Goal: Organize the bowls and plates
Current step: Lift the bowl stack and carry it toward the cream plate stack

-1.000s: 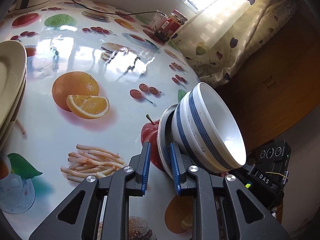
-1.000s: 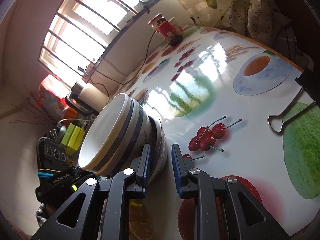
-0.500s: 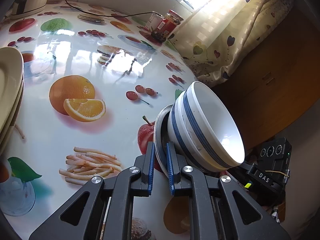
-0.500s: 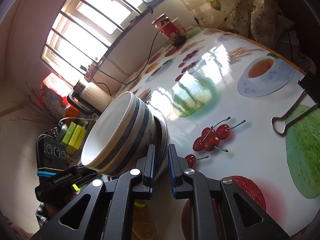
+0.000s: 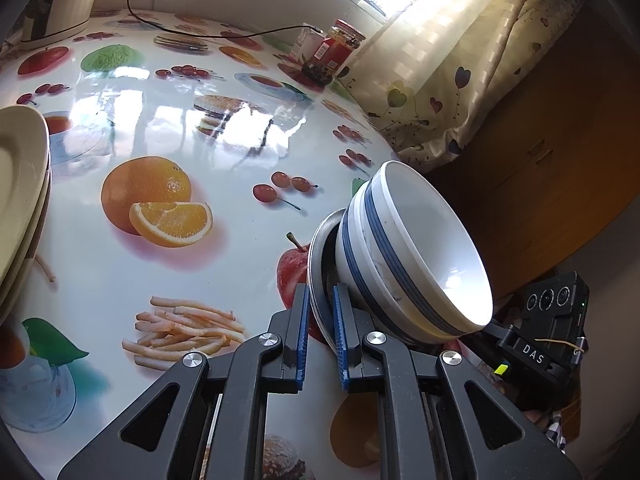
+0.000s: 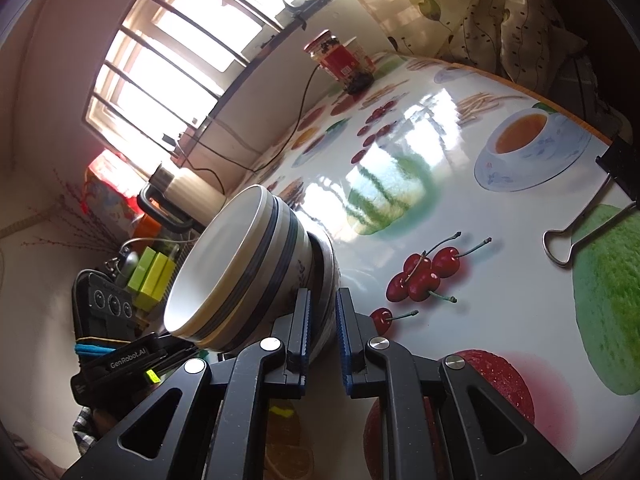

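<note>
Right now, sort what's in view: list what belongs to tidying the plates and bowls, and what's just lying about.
Job:
- blue-striped bowls, nested
- grey plate beneath them, rim gripped by the left gripper and the right gripper
- cream plates, stacked at the left edge

Lying about:
- sauce jar
- binder clip
- kettle
- black cable

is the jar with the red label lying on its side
No, the jar stands upright at the far edge of the table, beside the curtain.
</note>
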